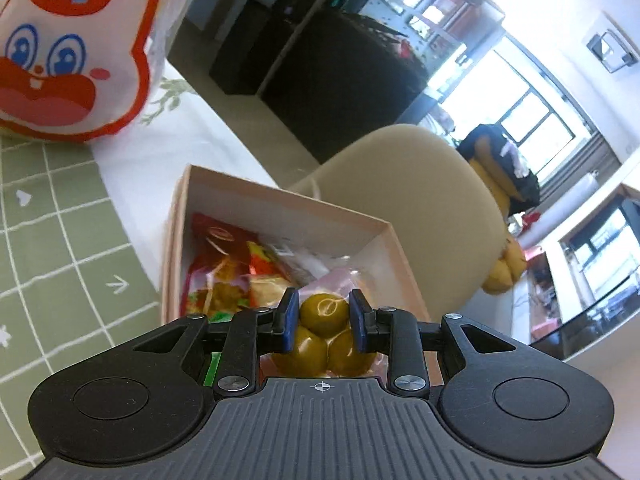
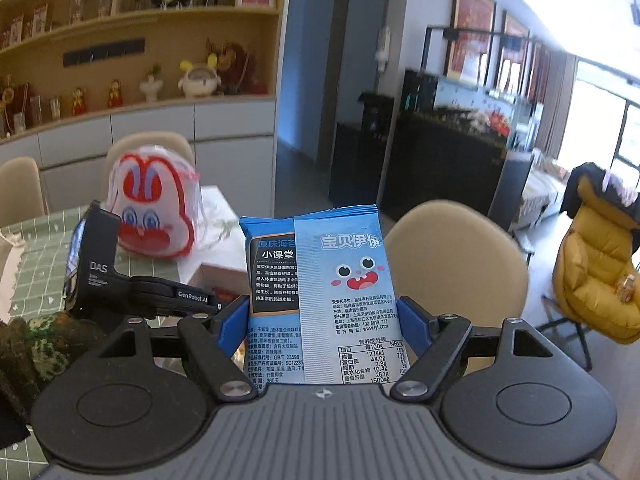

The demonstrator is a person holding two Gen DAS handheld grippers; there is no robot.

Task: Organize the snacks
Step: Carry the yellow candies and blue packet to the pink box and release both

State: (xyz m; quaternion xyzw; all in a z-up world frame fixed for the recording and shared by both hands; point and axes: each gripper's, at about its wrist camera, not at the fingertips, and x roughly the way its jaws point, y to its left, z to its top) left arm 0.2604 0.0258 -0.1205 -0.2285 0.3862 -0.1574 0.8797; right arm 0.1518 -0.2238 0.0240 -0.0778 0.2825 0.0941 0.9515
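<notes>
I'm looking at my right tongs (image 2: 322,322): black arms, silver screws, blue pads (image 2: 232,320), ribbed grey body, a small crosshair mark.

Left wrist view: rolled, looks steeply down, close over the open box (image 1: 280,204) at frame centre.
Right wrist view: upright, faces across the table (image 2: 36,248) into the room.
Shared: rabbit bag (image 1: 72,56) (image 2: 154,210), upper left; beige chair (image 1: 420,200) (image 2: 452,264), right of centre.

The box (image 1: 280,204) stands open-topped with bare floor at its far corner, snack packets (image 1: 228,272) crowding the rest
</notes>
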